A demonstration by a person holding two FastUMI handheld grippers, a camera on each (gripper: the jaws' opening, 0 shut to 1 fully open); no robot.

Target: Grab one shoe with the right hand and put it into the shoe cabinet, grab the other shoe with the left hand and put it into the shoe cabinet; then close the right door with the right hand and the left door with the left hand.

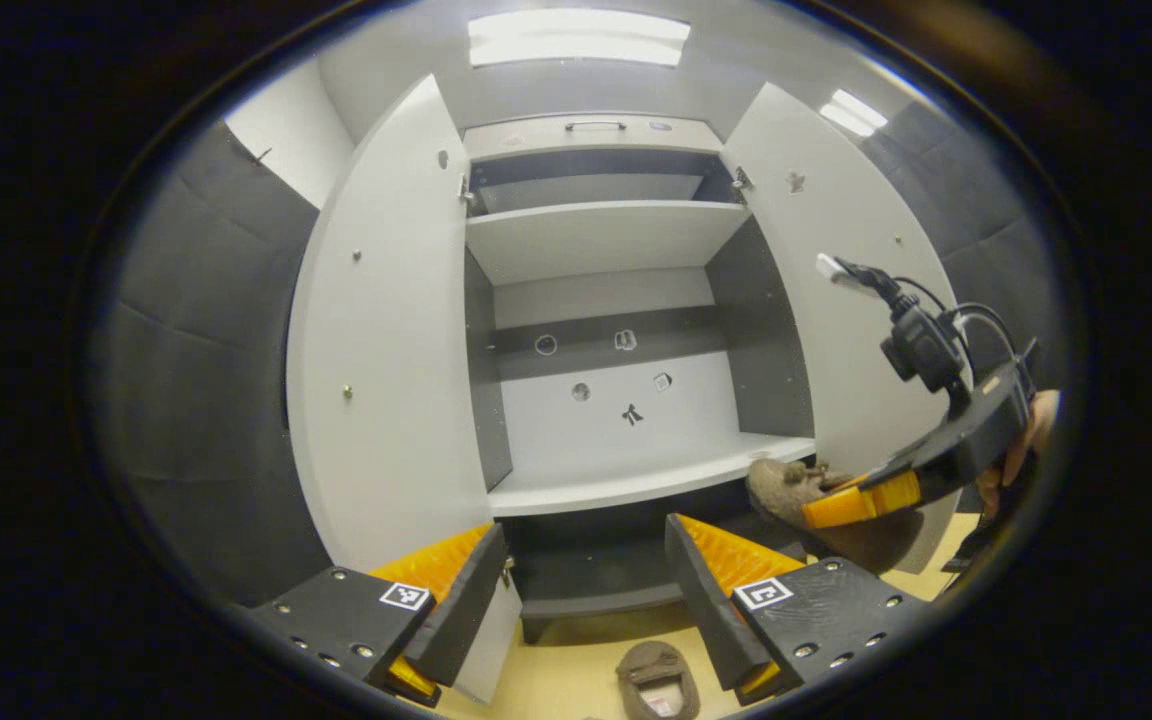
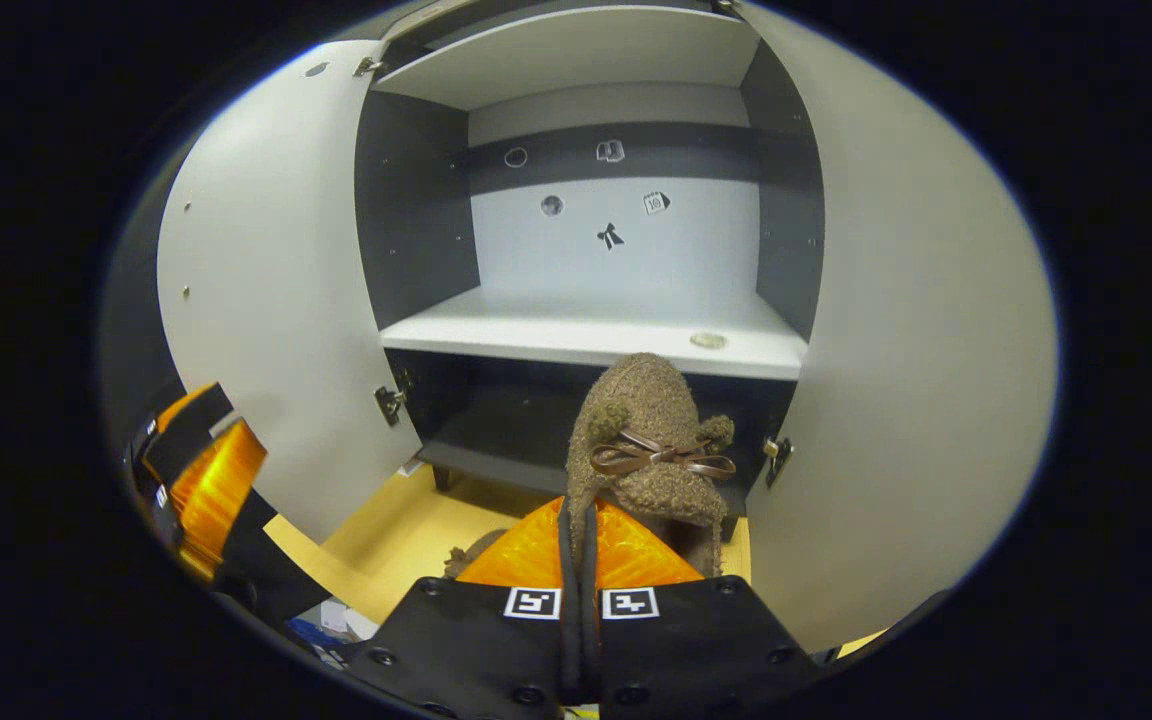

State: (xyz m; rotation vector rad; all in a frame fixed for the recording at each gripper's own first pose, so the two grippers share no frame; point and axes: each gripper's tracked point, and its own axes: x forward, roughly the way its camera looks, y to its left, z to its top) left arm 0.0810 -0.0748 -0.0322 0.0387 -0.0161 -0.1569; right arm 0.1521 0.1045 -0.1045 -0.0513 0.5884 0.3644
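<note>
A brown fuzzy shoe [image 2: 651, 440] with a small bow hangs in front of the open shoe cabinet, just below its white middle shelf [image 2: 596, 335]. My right gripper [image 2: 576, 525] is shut on the shoe's rim. In the left gripper view that shoe [image 1: 786, 480] and the right gripper [image 1: 821, 510] are at the right, level with the shelf [image 1: 636, 485]. The other brown shoe [image 1: 658, 680] lies on the yellow floor below my left gripper [image 1: 584, 535], which is open and holds nothing. A bit of this floor shoe [image 2: 471, 555] peeks out beside the right fingers. The left gripper [image 2: 201, 480] is low at the left.
Both cabinet doors stand wide open, the left door [image 1: 386, 330] and the right door [image 1: 836, 300] flanking the shelves. A small round disc [image 2: 708, 340] lies on the middle shelf near its right end. A dark lower compartment [image 2: 496, 420] sits under that shelf.
</note>
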